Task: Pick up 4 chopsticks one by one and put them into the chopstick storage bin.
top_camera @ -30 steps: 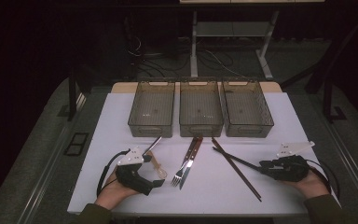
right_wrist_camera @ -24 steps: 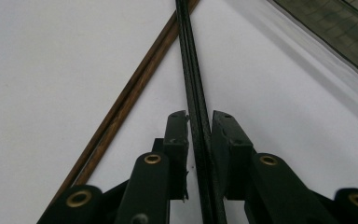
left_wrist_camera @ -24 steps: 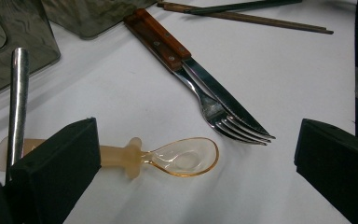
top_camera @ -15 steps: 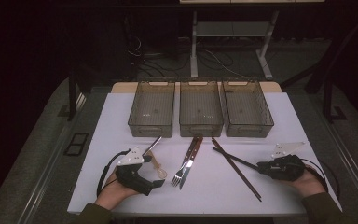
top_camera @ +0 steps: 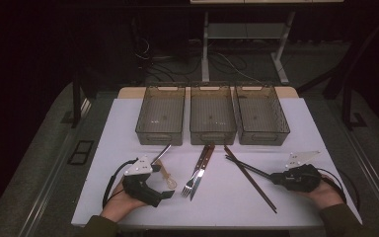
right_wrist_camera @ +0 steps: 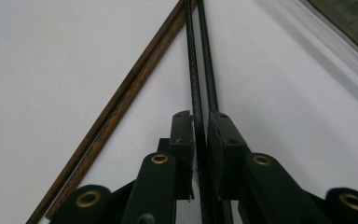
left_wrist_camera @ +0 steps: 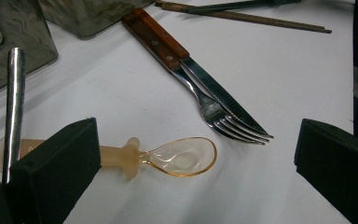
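Two black chopsticks (right_wrist_camera: 200, 88), apparently pinched, pointing up-left

Dim room, lit bench: my three views at this moment.

From above I see the white-topped bench (top_camera: 128, 128) as the one bright patch, lit from overhead, while the floor and background sink into near black with grainy noise. Looking along my left tongs (left_wrist_camera: 191, 186), the light is even; the clear amber plastic spoon (left_wrist_camera: 182, 156) and the steel fork (left_wrist_camera: 223, 119) carry small glints and soft shadows, and my near black pads (left_wrist_camera: 58, 172) are blurred. Along my right tongs (right_wrist_camera: 200, 135), the white surface shades to grey towards the corners, and the nearest parts are soft.
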A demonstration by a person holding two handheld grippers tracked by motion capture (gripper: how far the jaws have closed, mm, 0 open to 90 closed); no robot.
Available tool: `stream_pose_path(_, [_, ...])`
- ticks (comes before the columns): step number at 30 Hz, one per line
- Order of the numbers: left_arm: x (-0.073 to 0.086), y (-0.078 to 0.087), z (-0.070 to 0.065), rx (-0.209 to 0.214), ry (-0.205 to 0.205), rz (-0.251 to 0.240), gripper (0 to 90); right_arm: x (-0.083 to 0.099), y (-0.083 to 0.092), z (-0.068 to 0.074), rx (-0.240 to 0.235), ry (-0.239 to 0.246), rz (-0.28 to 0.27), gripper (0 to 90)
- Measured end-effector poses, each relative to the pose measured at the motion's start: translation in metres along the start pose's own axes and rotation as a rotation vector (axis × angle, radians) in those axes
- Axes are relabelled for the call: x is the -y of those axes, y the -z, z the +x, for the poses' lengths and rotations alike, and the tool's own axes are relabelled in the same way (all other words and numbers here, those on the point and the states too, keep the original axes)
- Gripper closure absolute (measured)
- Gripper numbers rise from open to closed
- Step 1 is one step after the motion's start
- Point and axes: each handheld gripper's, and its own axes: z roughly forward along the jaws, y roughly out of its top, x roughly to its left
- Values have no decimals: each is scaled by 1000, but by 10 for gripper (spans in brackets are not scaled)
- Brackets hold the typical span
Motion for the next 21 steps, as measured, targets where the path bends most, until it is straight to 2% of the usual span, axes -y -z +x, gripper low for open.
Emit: stream_pose_path(21, [0, 0, 0, 1, 0, 0, 0, -1, -7, 3, -5, 37, 31, 817])
